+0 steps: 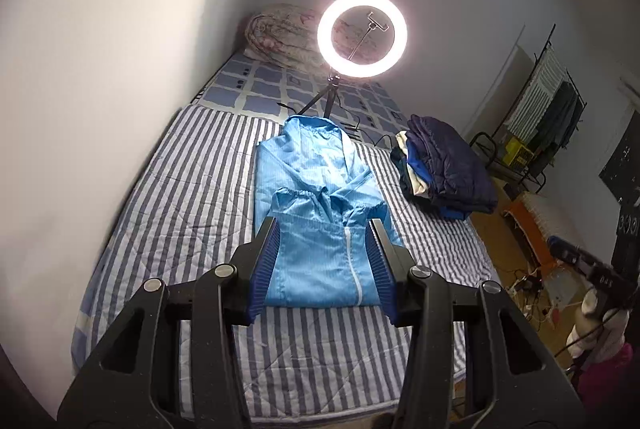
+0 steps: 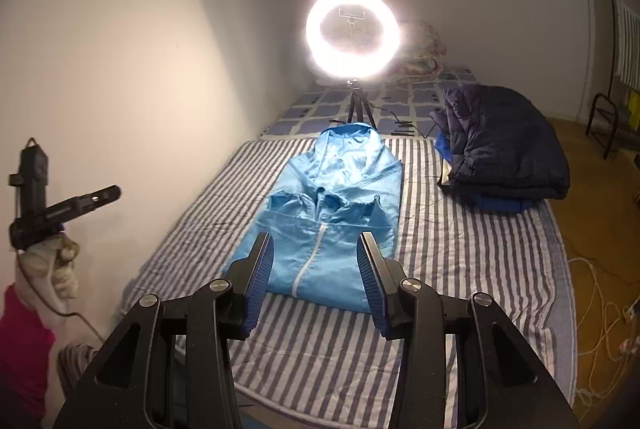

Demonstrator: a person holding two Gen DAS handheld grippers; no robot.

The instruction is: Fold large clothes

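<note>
White walls close in a striped blue-and-white quilted bed [image 1: 160, 213], bare cloth on both sides of the folded light-blue zip-front hooded jacket [image 1: 320, 197] lying mid-bed. Stacked dark navy padded clothes [image 2: 504, 153] sit at the bed's right edge. A glaring ring lamp [image 1: 362, 36] washes out the bedding behind. Left gripper [image 1: 324, 265] and right gripper [image 2: 316, 279] hover above with jaws apart, empty.

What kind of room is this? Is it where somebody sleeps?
Most likely a bedroom. There is a bed with a striped cover against the wall, a rolled quilt at its far end, and clothes hanging on a rack by the wall. A blue jacket lies on the bed.
</note>
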